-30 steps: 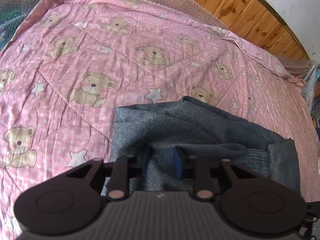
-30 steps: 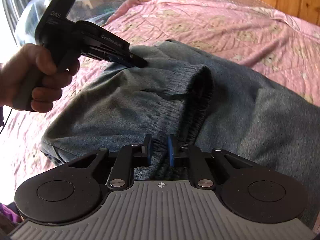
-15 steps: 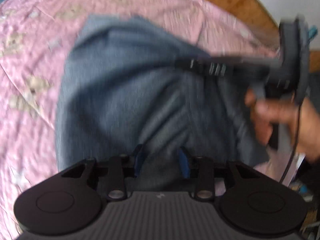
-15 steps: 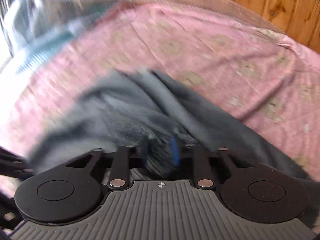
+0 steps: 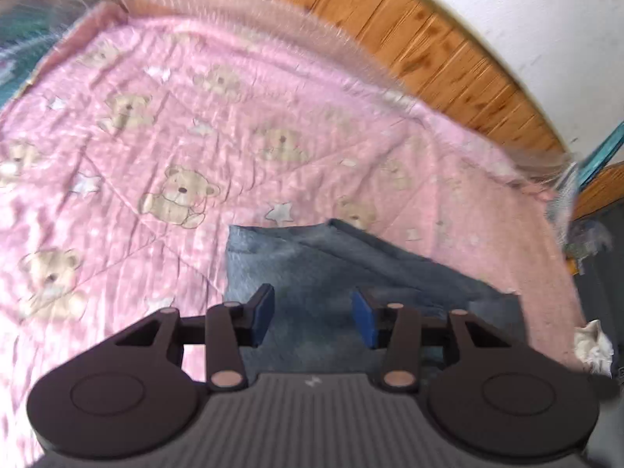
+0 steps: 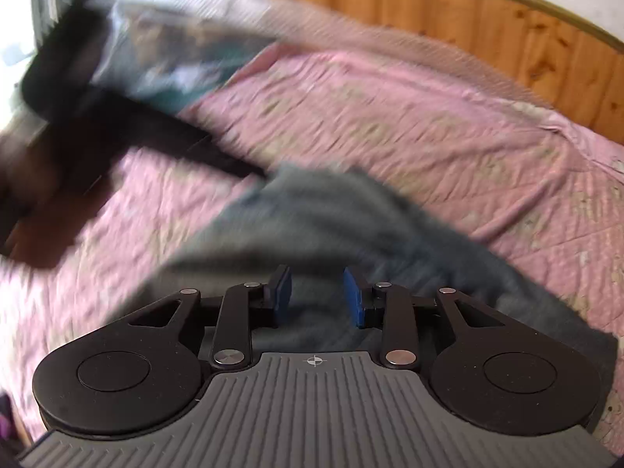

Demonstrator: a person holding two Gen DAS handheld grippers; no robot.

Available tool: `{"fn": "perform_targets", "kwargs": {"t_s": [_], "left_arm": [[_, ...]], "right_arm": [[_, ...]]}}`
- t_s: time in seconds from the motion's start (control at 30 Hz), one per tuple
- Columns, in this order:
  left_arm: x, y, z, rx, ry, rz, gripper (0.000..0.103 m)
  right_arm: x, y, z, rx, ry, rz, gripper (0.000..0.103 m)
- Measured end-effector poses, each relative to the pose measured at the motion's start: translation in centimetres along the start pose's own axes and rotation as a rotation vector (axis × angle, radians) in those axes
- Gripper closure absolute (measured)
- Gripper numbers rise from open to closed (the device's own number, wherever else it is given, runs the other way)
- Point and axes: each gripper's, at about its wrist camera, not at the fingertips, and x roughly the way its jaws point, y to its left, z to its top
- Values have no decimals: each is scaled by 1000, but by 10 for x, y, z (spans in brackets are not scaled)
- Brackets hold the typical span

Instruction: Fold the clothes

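A grey-blue folded garment (image 5: 335, 269) lies on the pink teddy-bear quilt (image 5: 156, 163). My left gripper (image 5: 312, 314) hangs just above its near part with the blue pads wide apart and nothing between them. In the right wrist view the same garment (image 6: 335, 218) lies on the quilt (image 6: 448, 136), blurred by motion. My right gripper (image 6: 316, 298) is open above its near edge and empty. The left gripper also shows there as a dark blur (image 6: 117, 117) at the garment's far left corner.
A wooden headboard (image 5: 429, 43) runs along the far side of the bed, with a white wall behind. Clear plastic wrap (image 5: 241, 11) covers the quilt's far edge. A white crumpled item (image 5: 592, 345) lies off the bed's right edge.
Both grippers have opened and let go of the garment, which now lies folded on the quilt. Both have drawn back from it, and the views are still blurred by motion.
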Motion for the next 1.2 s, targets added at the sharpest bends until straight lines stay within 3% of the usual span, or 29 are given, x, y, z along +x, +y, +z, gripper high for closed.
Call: {"fn": "perform_targets", "kwargs": {"t_s": [0.1,0.13,0.23,0.3,0.37,0.43,0.53,0.6,0.63,0.7,0.8,0.9,0.97,1.07,1.2], "left_arm": [[37,2,4,43,53,46,62],[41,2,0,62,45,41,56],[28,2,-2,24,58,23,59],[-3,-1,-10,3,29,-19,58],[-38,0,-32,4,2,-59,55],[-62,-3,-60,0,25,-97,54],[-70,-2,-112,6,110,-81,54],[-63,5,-143,-15,168,-38,56],[-63,6,-151,-13,155,-38,60],[-67,5,-158,-19,141,-41,60],[-75,2,-152,-30,137,-34,59],[-94,1,-145,-17,65,15,58],[-105,12,-144,-77,20,60,50],[-97,37,-145,-207,38,40,47],[-73,37,-154,-208,94,-1,51]], "right_arm": [[4,2,-43,15,45,-59,66],[3,0,-53,39,55,-60,56],[1,-15,-61,165,74,-23,53],[-10,-11,-48,137,42,-56,54],[-27,-4,-35,89,-29,-69,58],[-40,5,-27,43,-96,-68,58],[-35,14,-35,10,-93,13,59],[-19,12,-52,10,-25,14,62],[-11,11,-61,11,12,14,62],[-14,12,-70,-22,-15,5,61],[-15,9,-52,-2,32,5,60],[-23,1,-12,36,-24,5,60],[-22,-1,25,28,-47,27,54],[7,10,80,-20,-17,76,34],[79,20,129,-15,48,65,32]]}}
